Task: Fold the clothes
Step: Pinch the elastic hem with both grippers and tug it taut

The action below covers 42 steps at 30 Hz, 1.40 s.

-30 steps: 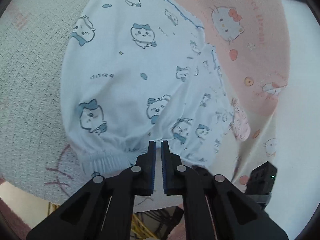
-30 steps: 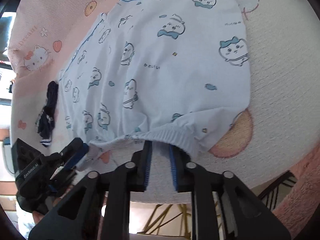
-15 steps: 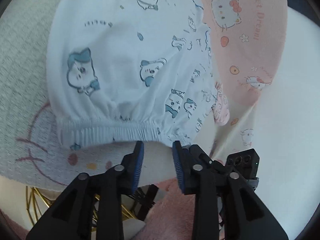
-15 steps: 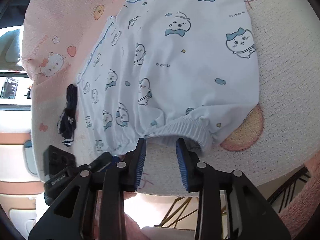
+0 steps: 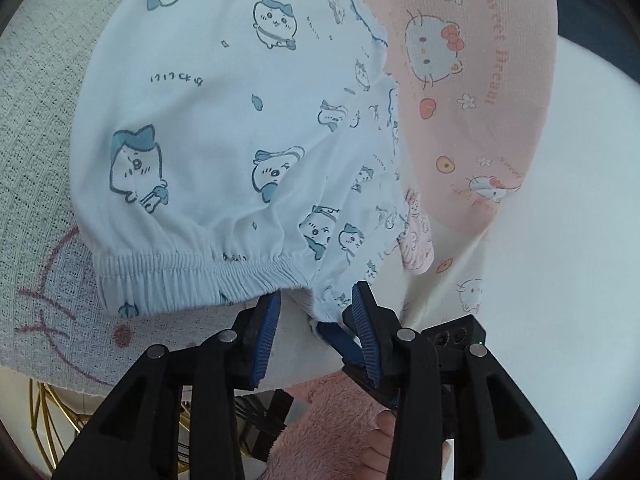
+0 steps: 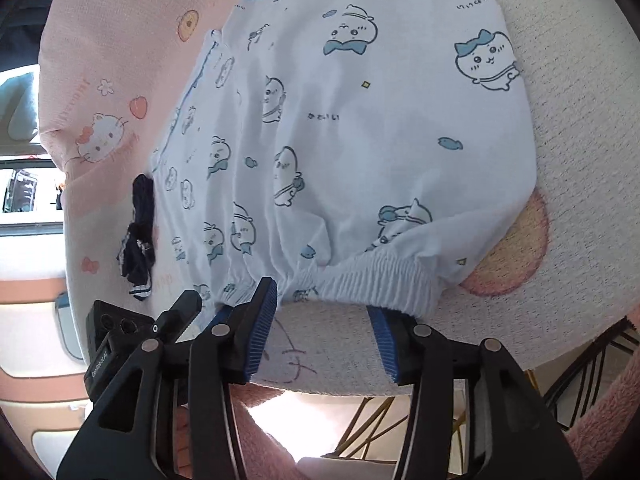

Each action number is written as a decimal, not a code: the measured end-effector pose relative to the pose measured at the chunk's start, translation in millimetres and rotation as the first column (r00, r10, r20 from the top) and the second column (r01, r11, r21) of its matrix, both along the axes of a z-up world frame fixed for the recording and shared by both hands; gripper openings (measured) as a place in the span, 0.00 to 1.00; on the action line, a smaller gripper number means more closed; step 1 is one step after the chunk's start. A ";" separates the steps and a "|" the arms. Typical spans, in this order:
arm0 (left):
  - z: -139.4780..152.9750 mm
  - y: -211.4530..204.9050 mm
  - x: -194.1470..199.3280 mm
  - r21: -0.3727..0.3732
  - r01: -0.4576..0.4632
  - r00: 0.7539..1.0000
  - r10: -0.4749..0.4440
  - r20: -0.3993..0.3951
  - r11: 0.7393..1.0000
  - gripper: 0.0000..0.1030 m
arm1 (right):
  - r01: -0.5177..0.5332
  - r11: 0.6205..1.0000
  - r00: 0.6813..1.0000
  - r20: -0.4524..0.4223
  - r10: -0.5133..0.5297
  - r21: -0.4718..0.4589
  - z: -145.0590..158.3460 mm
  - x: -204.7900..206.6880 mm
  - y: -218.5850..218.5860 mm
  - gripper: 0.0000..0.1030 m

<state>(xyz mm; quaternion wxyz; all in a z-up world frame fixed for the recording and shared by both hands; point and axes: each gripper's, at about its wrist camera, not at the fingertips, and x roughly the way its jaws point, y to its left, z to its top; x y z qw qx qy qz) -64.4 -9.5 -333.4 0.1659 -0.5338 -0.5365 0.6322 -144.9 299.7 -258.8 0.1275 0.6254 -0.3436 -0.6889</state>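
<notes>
Work surface is covered by a cream waffle-weave blanket (image 6: 560,128) with cartoon line drawings; a pink printed sheet (image 5: 472,92) is laid beyond it, right of the left gripper (image 5: 316,312). Gold wire legs (image 6: 372,420) are seen under the edge. A dark sock (image 6: 138,232) is lying left of the right gripper (image 6: 322,304), just beside the garment. White character-print pyjama bottoms (image 5: 224,128), soft cotton with a gathered elastic waistband (image 6: 376,280), are spread flat directly ahead of both tools. Both jaw pairs are spread apart, nothing clamped, tips at the waistband edge. A fluffy pink sleeve (image 5: 328,420) is visible beneath.
</notes>
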 end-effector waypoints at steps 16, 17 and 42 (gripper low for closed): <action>-2.0 -2.6 -1.6 -0.192 -0.060 0.995 0.075 0.072 0.980 0.37 | 0.012 0.983 0.999 -0.044 -0.004 0.183 8.8 -5.6 -11.7 0.37; 4.5 -0.8 -2.3 -0.230 -0.057 0.997 0.069 0.046 0.972 0.20 | -0.003 0.981 0.997 -0.074 0.018 0.196 11.4 -5.5 -14.2 0.26; 11.8 2.9 -16.2 -0.589 0.071 0.983 -0.158 -0.096 0.805 0.07 | -0.122 0.849 0.911 -0.281 0.301 0.514 24.0 2.0 -43.9 0.06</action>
